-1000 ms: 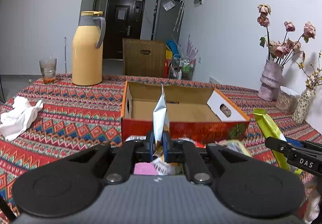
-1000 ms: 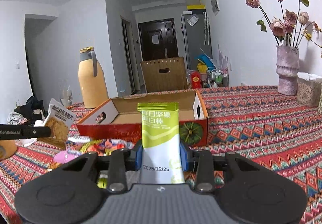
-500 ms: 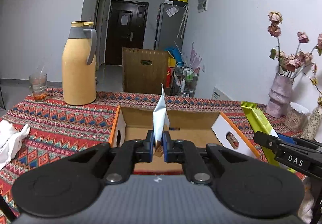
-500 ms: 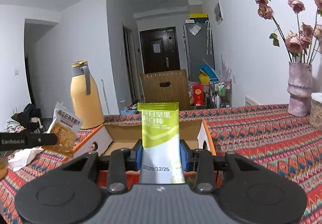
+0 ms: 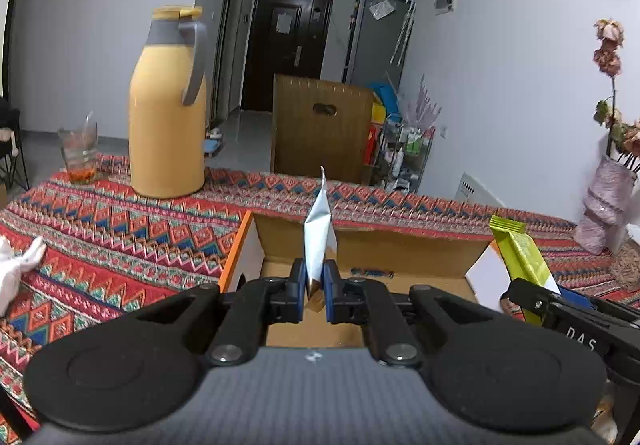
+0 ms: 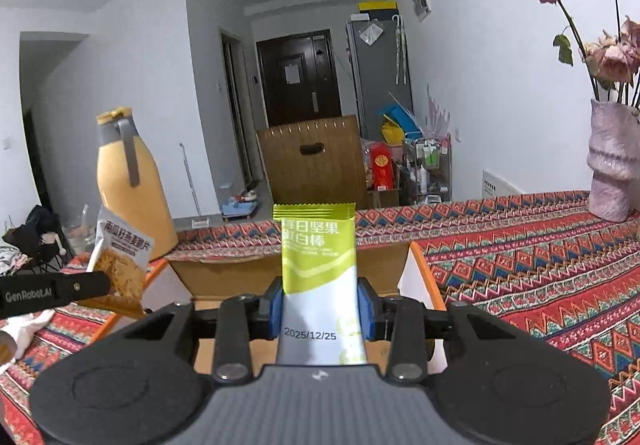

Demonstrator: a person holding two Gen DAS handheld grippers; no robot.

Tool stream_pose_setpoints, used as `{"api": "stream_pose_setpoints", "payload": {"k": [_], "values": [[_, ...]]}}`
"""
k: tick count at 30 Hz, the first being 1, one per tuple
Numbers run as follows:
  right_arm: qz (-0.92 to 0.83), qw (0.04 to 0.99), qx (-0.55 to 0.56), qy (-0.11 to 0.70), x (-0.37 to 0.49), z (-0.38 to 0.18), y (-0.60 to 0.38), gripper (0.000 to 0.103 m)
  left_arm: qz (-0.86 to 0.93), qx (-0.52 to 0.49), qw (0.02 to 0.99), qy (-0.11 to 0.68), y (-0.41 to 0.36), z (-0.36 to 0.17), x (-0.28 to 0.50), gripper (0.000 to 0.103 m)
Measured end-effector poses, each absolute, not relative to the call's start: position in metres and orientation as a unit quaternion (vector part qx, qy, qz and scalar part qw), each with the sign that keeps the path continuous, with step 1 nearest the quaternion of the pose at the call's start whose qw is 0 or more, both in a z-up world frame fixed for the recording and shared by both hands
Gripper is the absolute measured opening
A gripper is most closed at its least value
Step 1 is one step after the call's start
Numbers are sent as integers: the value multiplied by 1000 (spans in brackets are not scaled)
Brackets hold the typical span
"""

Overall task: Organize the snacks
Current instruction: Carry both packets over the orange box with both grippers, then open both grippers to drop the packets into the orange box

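We hold both snacks over the open box (image 5: 360, 257), left claw (image 5: 314, 285) pinching the oat packet (image 5: 318, 241), right claw (image 6: 320, 309) pinching the green bar (image 6: 318, 257); next, lower and release.

both tongs (image 5: 315, 287) risen, now over open box (image 5: 360, 245)

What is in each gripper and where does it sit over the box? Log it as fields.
left gripper: shut on silver-backed snack packet, seen edge-on
right gripper: shut on green-and-white nut bar wrapper, upright
target: open orange cardboard box, interior looks bare where visible
position: both packets held above the box
surface: red patterned tablecloth
nearby: tall yellow thermos jug
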State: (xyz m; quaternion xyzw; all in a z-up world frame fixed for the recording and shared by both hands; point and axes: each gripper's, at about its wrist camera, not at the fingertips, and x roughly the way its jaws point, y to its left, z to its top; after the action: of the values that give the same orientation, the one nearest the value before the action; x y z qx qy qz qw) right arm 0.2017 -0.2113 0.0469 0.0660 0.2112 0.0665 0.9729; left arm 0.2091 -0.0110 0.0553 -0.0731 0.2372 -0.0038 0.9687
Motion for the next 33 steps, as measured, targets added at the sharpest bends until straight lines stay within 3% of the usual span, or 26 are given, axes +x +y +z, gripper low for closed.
{"api": "stream_pose_setpoints", "payload": {"k": [9, 12, 14, 16, 18, 19, 21, 33], "values": [[75, 964, 58, 247, 213, 24, -205, 36, -12, -76, 964, 254, -8, 41, 213, 10], [73, 964, 59, 250, 213, 23, -205, 40, -16, -82, 963, 258, -6, 41, 210, 15], [72, 965, 62, 245, 210, 24, -206, 41, -20, -88, 963, 253, -5, 43, 205, 38], [71, 966, 70, 240, 207, 26, -211, 56, -10, -86, 968, 237, -5, 47, 199, 79], [67, 967, 78, 232, 202, 28, -215, 86, -1, -86, 972, 220, -4, 52, 192, 100], [65, 968, 81, 227, 200, 29, -217, 91, 1, -87, 973, 212, -4, 54, 188, 103], [62, 969, 89, 221, 199, 31, -218, 103, -1, -91, 974, 206, -2, 57, 186, 103], [54, 973, 92, 205, 186, 41, -223, 103, -2, -94, 974, 204, -4, 60, 180, 103]]}}
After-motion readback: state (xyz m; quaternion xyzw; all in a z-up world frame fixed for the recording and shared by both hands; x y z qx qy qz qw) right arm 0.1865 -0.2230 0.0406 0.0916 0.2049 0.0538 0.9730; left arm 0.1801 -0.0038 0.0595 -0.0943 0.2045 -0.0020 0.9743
